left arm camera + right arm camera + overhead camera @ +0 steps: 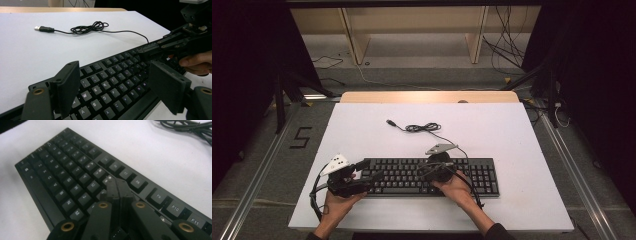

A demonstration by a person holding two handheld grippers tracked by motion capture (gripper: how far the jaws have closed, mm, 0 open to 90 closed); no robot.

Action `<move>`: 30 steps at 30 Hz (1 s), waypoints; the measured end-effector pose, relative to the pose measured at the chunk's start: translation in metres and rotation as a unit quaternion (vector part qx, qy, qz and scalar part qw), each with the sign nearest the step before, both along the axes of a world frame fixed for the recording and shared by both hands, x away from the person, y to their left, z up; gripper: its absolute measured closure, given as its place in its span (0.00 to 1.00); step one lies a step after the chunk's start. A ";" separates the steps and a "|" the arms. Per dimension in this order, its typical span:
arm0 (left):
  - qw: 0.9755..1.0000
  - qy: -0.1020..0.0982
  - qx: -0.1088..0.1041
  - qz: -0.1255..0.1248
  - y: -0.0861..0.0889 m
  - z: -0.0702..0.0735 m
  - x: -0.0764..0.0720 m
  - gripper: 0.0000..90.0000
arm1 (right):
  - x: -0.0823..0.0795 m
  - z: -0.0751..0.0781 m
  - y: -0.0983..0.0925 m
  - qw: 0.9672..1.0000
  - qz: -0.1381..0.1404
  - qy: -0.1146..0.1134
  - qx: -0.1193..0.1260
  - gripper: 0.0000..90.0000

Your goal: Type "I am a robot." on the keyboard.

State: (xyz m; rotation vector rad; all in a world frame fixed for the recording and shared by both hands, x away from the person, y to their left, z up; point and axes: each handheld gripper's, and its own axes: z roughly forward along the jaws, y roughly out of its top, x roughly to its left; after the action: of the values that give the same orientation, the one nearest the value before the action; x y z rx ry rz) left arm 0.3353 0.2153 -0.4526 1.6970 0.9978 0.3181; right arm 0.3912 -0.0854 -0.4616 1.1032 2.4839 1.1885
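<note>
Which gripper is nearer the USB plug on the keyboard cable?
Right. The right gripper is over the middle of the keyboard, below the coiled cable and USB plug. The left gripper sits at the keyboard's left end, farther away.

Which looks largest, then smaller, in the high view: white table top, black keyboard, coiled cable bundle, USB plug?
1. White table top
2. Black keyboard
3. Coiled cable bundle
4. USB plug, smallest, though it lies a little farther from the camera.
</note>
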 end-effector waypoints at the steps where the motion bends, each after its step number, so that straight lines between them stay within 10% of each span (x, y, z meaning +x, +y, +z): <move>1: 1.000 0.000 0.000 0.000 0.000 0.000 0.000 0.28 | 0.000 -0.001 0.000 1.000 0.001 0.001 -0.003 1.00; 21: 1.000 0.001 0.001 0.001 0.000 0.000 0.000 0.28 | 0.002 -0.014 0.006 1.000 0.003 0.008 -0.028 1.00; 30: 1.000 0.004 0.004 -0.001 -0.001 -0.001 0.001 0.28 | -0.002 0.004 -0.009 0.999 -0.008 -0.004 0.042 0.83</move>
State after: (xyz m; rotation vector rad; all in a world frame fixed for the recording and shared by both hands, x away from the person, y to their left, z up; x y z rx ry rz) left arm 0.3366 0.2140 -0.4536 1.7076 1.0029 0.3144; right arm 0.3890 -0.0948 -0.4575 1.1336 2.4348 1.3002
